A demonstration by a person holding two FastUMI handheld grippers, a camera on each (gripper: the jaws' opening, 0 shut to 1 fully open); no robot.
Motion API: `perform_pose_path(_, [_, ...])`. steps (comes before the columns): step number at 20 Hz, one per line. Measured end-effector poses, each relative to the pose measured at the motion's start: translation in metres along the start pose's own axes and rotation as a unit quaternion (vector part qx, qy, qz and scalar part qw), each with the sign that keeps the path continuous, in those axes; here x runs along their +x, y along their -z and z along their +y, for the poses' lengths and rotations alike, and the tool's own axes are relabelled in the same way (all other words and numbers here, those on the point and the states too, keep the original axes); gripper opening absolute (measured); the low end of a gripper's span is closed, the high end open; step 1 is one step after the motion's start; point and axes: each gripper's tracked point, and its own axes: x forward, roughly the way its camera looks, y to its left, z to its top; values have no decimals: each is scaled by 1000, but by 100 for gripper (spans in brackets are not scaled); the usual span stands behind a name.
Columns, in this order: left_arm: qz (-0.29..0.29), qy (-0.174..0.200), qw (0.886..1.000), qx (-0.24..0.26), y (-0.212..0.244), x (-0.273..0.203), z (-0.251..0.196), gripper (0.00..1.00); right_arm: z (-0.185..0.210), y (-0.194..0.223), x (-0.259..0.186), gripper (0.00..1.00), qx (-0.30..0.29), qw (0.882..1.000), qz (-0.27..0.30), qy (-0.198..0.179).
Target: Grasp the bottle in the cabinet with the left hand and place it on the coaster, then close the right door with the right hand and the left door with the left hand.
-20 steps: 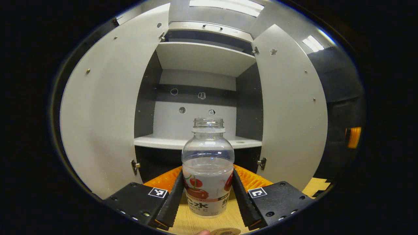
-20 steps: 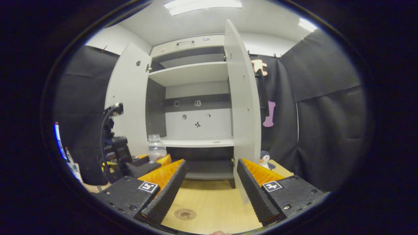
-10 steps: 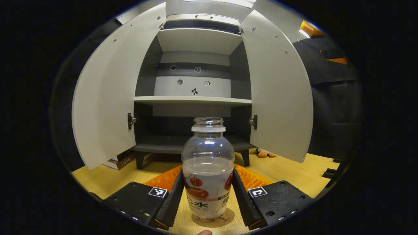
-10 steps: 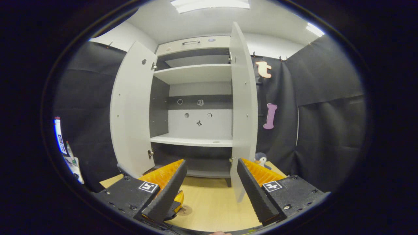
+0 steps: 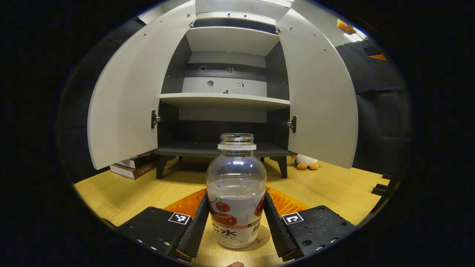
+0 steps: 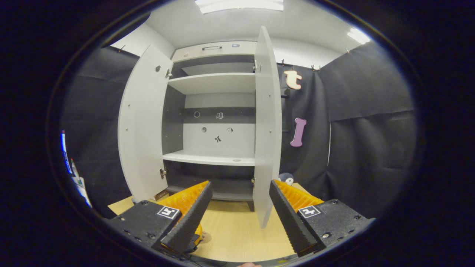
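Counting what is standing in and around the open cabinet

One bottle (image 5: pixel 236 193) is sitting on one coaster (image 5: pixel 259 237); two cabinet doors (image 5: pixel 124 96) (image 5: pixel 321 92) are hanging open; two books (image 5: pixel 131 168) are lying stacked on the worktop (image 5: pixel 111 193); one plush toy (image 5: pixel 306 162) is resting by the cabinet (image 5: pixel 222 100).

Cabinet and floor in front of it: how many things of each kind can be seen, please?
Cabinet doors: 2, left and right, both open
Bottle: 1
Coaster: 1
Books: 2, stacked
Plush toy: 1
Total: 7
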Motion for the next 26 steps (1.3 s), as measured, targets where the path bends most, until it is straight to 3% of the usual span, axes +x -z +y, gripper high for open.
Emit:
perform_pose_path(6, [-2,7,1000,-2,3,-3,-5,75,8,6,6,100,-10,1000,11,-12])
perform_pose_path(8, [7,6,1000,-3,7,-3,-3,79,13,7,9,100,-10,1000,12,-18])
perform_pose_path(11, [24,10,1000,-8,6,-5,-1,96,14,10,12,100,-10,1000,15,-21])
perform_pose_path(12, [23,14,1000,-11,1,-7,-2,96,13,13,13,100,-8,1000,17,-21])
perform_pose_path(19, [-29,17,999,-34,-64,-29,4,95,4,17,13,99,12,1000,16,-18])
perform_pose_path(23, [-76,1,996,-51,-124,-50,13,95,-12,-22,16,100,18,998,-48,-37])
perform_pose_path(26, [-87,10,994,-63,-165,-65,15,95,-62,-70,24,100,13,995,-101,18])
